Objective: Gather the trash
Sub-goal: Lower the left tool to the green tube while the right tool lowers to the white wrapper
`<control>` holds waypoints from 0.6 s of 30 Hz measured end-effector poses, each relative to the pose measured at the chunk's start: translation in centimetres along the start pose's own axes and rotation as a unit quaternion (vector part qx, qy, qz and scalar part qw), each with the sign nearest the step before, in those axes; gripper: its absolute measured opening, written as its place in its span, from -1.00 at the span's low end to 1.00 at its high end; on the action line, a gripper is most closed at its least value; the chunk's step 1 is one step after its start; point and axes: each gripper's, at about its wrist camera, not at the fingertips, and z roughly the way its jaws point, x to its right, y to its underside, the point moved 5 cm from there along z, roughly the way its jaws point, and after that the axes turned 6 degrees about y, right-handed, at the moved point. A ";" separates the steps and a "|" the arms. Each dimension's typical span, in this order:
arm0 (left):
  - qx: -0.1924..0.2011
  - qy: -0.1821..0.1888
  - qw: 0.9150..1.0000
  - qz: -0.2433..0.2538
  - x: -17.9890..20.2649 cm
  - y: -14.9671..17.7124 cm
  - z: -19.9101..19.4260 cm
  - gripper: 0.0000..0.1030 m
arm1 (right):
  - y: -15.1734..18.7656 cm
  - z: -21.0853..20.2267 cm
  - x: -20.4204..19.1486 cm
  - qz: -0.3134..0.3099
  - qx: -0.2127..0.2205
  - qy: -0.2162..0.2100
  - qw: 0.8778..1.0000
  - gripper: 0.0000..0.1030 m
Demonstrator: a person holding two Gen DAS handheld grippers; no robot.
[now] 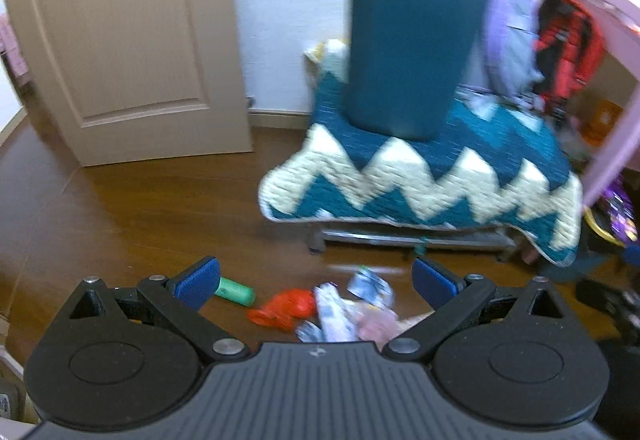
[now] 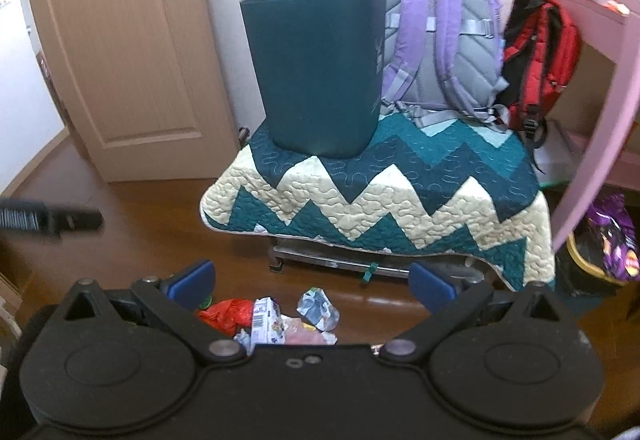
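both tongs, left tongs (image 1: 316, 276) and right tongs (image 2: 312, 278), hang spread wide and empty above the trash heap (image 2: 276, 314) on the near floor (image 2: 140, 224), likely lined up for a first pick. the teal bin (image 2: 316, 72) waits farther off on the quilt-covered stand (image 2: 384, 196) (its faint markings unreadable).

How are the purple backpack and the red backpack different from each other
The purple backpack is lilac with grey padding; the red backpack is red with black trim. The purple backpack looks larger and shows its strap side to the camera; the red backpack looks narrower and is seen more from its side. The purple backpack stands behind the teal bin; the red backpack is beside the pink furniture. Both stand upright at the back of the zigzag quilt.
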 end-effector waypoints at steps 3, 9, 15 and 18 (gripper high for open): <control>-0.009 -0.020 0.999 -0.029 -4.1 -1.8 3.9 0.99 | -0.7 3.3 -0.2 -0.023 -0.008 -0.015 1.000 1.00; -0.059 -0.052 0.994 -0.075 -10.9 -2.2 13.0 0.99 | -0.6 11.5 -1.8 -0.061 -0.043 -0.044 0.996 1.00; -0.086 -0.085 0.983 -0.135 -16.9 -0.8 21.3 0.99 | 1.2 20.6 -4.6 -0.089 -0.095 -0.076 0.989 0.91; -0.104 -0.099 0.980 -0.135 -19.0 0.0 25.5 0.99 | 2.9 24.9 -6.7 -0.101 -0.130 -0.095 0.982 0.88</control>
